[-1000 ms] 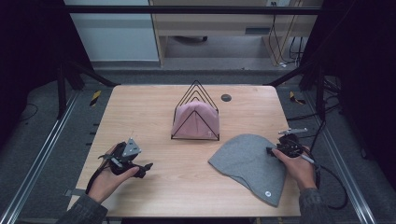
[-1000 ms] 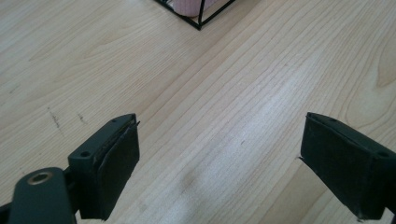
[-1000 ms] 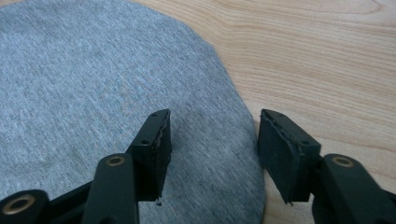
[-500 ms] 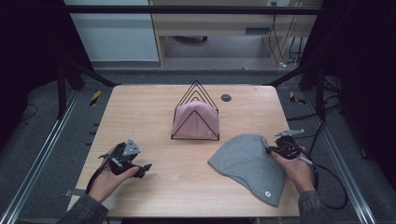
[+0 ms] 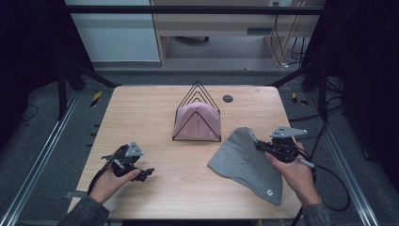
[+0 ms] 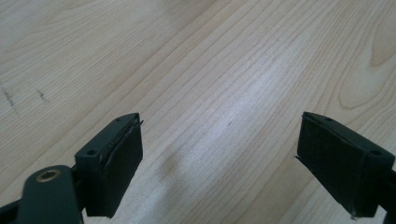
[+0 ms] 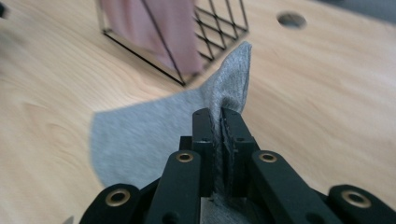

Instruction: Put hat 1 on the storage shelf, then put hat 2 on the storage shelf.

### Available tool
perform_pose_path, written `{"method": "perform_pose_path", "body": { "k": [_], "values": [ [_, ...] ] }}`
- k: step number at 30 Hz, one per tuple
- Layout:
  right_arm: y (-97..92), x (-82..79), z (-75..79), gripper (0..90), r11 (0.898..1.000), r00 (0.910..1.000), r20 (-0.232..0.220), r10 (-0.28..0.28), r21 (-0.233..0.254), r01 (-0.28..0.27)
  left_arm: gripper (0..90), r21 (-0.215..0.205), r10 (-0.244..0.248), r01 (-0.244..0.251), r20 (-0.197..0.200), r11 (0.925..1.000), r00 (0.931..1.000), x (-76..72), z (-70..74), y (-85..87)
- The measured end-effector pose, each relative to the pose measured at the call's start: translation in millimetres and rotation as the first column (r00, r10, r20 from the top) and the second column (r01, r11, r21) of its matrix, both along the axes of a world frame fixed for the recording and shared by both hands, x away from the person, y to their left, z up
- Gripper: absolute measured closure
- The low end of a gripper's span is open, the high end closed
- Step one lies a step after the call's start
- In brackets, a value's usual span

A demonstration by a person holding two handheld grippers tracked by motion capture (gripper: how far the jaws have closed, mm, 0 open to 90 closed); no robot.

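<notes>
Fingers first: from the high view, my right gripper (image 5: 261, 146) has its jaws pinched on the edge of the grey beanie (image 5: 247, 165), which they have just closed on, and that edge is raised off the wooden table (image 5: 155, 106) while the rest of the cloth lies spread on the table's right part, just in front of the wire rack (image 5: 197, 115). A pink hat (image 5: 196, 123) sits inside that rack (tucked under its triangular frames). My left gripper (image 5: 143, 173) rests low at the table's left front, well apart from the beanie, its jaws spread.

Along my left gripper's own view, the two black pads (image 6: 119, 161) stand wide apart over bare wood grain, with nothing between them.

Along my right gripper's view, the pads (image 7: 205, 140) press together on a fold of grey cloth that rises between them, with the rack's corner just beyond.
</notes>
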State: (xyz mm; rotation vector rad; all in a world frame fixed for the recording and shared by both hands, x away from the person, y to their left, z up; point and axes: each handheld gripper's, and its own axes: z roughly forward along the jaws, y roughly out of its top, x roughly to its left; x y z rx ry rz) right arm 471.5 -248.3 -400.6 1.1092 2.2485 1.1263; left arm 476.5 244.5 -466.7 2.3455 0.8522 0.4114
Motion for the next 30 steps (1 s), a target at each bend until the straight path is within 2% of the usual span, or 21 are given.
{"method": "perform_pose_path", "body": {
  "k": [4, 8, 12, 17, 22, 24, 27, 30],
  "values": [
    [15.0, -8.7, 21.5, 85.5, 0.999, 0.9978, 0.042, 0.052, -0.008, -0.051, 13.8, -0.004, -0.009, 0.009, -0.006, 1.0000, 0.9999, -0.3, -0.2, 0.2],
    [31.1, -17.9, 43.9, 85.5, 0.994, 0.9908, 0.077, 0.111, -0.009, -0.111, 13.8, -0.010, -0.018, 0.018, -0.008, 0.9998, 0.9998, -1.0, 0.2, -0.6],
    [50.6, -25.2, 68.7, 85.5, 0.983, 0.9756, 0.120, 0.184, -0.025, -0.182, 13.7, -0.019, -0.036, 0.036, -0.008, 0.9992, 0.9993, -2.5, 1.1, -2.9],
    [71.7, -28.4, 88.6, 85.5, 0.969, 0.9579, 0.147, 0.247, -0.033, -0.245, 13.1, -0.044, -0.057, 0.057, 0.004, 0.9974, 0.9984, -5.8, 7.0, -5.7],
    [93.7, -27.3, 101.6, 85.5, 0.953, 0.9405, 0.157, 0.301, -0.055, -0.296, 12.2, -0.052, -0.086, 0.087, 0.029, 0.9948, 0.9959, -6.8, 22.0, -10.1],
    [101.1, -25.0, 105.3, 85.5, 0.951, 0.9377, 0.157, 0.310, -0.057, -0.305, 12.3, -0.057, -0.099, 0.101, 0.039, 0.9933, 0.9943, -5.2, 31.6, -12.7],
    [110.8, -21.6, 110.4, 85.5, 0.947, 0.9326, 0.163, 0.322, -0.065, -0.316, 12.3, -0.041, -0.116, 0.119, 0.051, 0.9921, 0.9919, -2.7, 43.8, -17.1],
    [120.6, -19.5, 117.1, 85.5, 0.941, 0.9263, 0.166, 0.338, -0.075, -0.330, 12.1, -0.052, -0.138, 0.140, 0.051, 0.9888, 0.9892, -0.4, 58.6, -20.8]
  ]
}}
